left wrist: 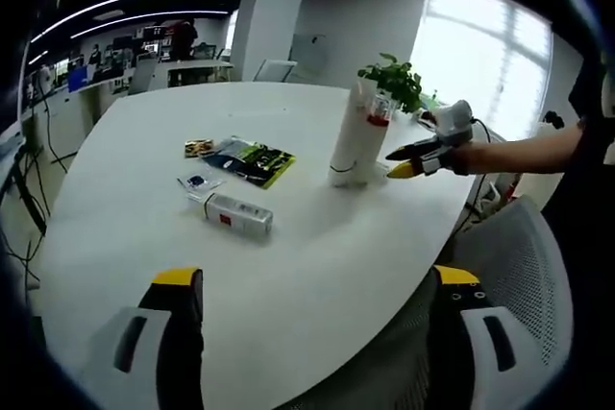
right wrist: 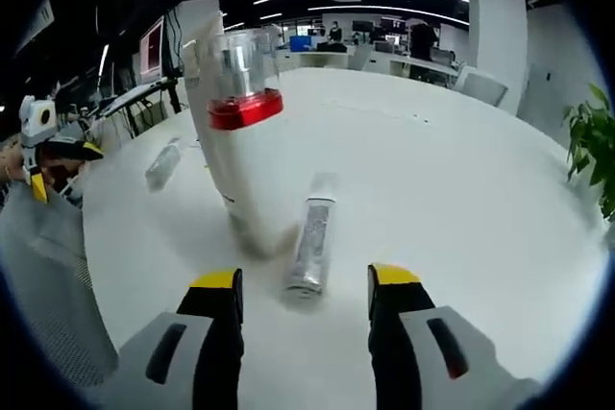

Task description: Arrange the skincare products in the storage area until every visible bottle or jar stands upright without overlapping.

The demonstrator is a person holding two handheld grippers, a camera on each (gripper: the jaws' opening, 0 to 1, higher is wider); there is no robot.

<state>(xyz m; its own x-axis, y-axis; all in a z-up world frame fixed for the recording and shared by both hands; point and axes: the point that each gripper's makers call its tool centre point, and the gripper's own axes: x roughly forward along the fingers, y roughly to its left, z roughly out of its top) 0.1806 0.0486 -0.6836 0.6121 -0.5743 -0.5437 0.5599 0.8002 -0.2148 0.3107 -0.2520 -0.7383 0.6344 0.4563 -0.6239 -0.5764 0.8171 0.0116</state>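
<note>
**Handling the lying tube and the standing bottle**

Working from the right gripper view, we find the right gripper [right wrist: 304, 300] with jaws apart and empty, held just short of a silvery tube [right wrist: 310, 247] lying flat on the table [right wrist: 461, 199]. Close beside the tube stands a tall white bottle [right wrist: 238, 156] with a red ring and clear cap. A second small tube [right wrist: 163, 164] lies farther off.

In the left gripper view, the left gripper [left wrist: 317, 309] hangs open over the table's near edge, well apart from a white box [left wrist: 238, 215] lying on its side and some flat packets [left wrist: 248, 160].

We judge the lying tube light, smooth and liable to roll; take it across its middle, squarely. We judge the bottle tall and easy to tip, so clear it when lifting.
</note>
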